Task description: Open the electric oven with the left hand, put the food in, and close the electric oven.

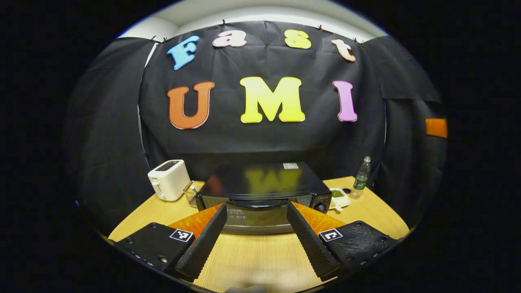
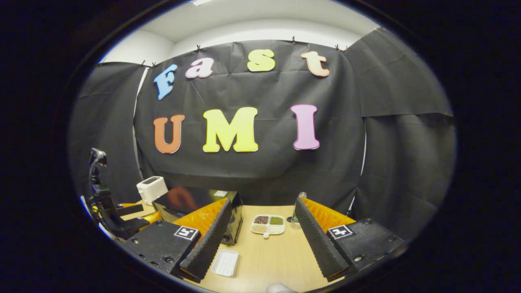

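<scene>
1. The electric oven (image 1: 262,195) stands shut on the desk (image 1: 260,256), straight ahead of the left gripper (image 1: 256,228), whose fingers are spread and empty.
2. The right gripper (image 2: 260,234), fingers spread, holds nothing; the divided food dish (image 2: 268,224) lies just right of the oven, a white tray (image 2: 226,262) in front.

Glossy black electric oven (image 1: 264,183) on matt wood-grain table (image 1: 260,256).

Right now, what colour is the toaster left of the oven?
White toaster, clearest in the left gripper view.
</scene>
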Tool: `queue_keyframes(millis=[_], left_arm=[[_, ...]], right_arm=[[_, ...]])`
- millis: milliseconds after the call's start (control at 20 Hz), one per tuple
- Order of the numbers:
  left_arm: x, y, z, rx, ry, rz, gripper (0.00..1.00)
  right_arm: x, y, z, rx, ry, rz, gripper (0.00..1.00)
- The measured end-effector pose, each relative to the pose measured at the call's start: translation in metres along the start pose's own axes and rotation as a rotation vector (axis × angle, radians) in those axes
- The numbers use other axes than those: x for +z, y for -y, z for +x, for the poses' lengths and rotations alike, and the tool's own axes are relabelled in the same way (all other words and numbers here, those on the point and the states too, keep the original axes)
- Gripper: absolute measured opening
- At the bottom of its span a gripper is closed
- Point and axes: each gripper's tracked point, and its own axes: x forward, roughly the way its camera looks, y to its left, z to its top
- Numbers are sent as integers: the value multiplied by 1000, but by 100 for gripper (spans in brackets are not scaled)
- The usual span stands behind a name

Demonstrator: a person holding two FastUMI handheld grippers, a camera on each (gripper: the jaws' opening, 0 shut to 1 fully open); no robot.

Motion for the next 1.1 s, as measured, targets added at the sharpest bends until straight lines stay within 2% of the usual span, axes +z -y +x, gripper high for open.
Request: queue_keyframes(millis=[300,450,600,800,900,950,1000,1050,1100], left_arm=[[62,-25,-55,41,83,4,97],[90,-32,-80,34,128,-20,96],[105,-47,-99,67,157,-24,96],[119,-51,-120,66,184,-57,96],[126,-53,-126,67,204,-37,96],[128,-51,-129,61,207,-37,87],[127,-50,-131,54,208,-41,87],[128,-51,-134,54,209,-48,96],[129,-53,-135,52,215,-50,96]], right_arm=[[31,-24,-22,0,40,-22,96],[44,-36,-34,0,62,-31,96],[50,-49,-44,0,69,-40,96],[56,-63,-54,8,72,-33,97],[57,-67,-56,8,77,-35,97],[57,-68,-57,7,78,-36,97],[56,-69,-56,6,73,-36,97],[55,-70,-57,4,71,-35,97],[55,-70,-58,5,67,-35,97]])
